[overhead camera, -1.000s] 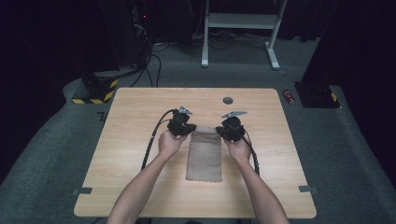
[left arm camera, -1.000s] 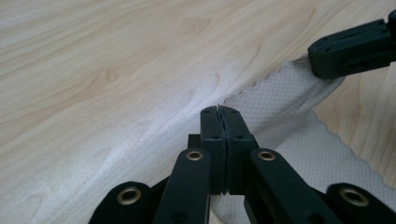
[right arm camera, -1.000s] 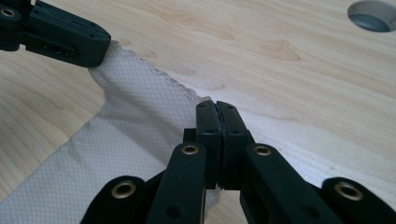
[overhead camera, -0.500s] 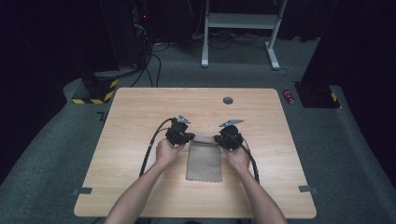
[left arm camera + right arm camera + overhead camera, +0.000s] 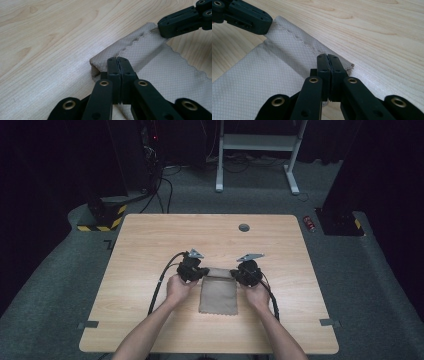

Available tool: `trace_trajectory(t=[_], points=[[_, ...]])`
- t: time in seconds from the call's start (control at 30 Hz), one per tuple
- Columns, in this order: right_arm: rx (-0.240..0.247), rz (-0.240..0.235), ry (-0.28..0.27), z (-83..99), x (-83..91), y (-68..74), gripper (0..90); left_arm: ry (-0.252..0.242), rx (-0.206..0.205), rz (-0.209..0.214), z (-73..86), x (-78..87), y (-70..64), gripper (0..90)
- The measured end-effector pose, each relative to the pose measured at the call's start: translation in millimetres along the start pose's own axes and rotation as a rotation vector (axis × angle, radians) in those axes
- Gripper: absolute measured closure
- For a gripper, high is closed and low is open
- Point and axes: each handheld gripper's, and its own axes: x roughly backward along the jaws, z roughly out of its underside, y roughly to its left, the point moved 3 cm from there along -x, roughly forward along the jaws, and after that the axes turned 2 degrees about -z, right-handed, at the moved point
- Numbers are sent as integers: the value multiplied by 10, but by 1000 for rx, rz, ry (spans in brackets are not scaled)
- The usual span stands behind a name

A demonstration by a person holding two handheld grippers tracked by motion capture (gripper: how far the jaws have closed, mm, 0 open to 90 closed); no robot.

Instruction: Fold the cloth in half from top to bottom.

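Pinching the far corners of the beige cloth (image 5: 218, 292), I am keeping both sets of jaws fully closed on it: left gripper (image 5: 117, 65) on one corner, right gripper (image 5: 328, 62) on the other. Since a second ago I am drawing that edge back toward me, so a fold is probably starting. The cloth is lying mid-tabletop (image 5: 150, 240); beyond, dark carpet and a white frame (image 5: 257, 142) are showing dimly.

Pale wood-grain counter (image 5: 150, 250), rectangular, dark round grommet (image 5: 244, 227) near far edge. Beige cloth (image 5: 218, 295) lies flat near centre, far edge folded over.
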Motion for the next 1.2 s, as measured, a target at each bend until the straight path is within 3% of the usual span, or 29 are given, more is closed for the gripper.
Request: trace_trajectory(t=[0.77,1.2], points=[[-7,-35,-27,180,60,86,887,-31,-3,13,138,93,-105,890],[33,-49,-32,251,121,175,886,-44,-27,13,230,170,-173,890]])
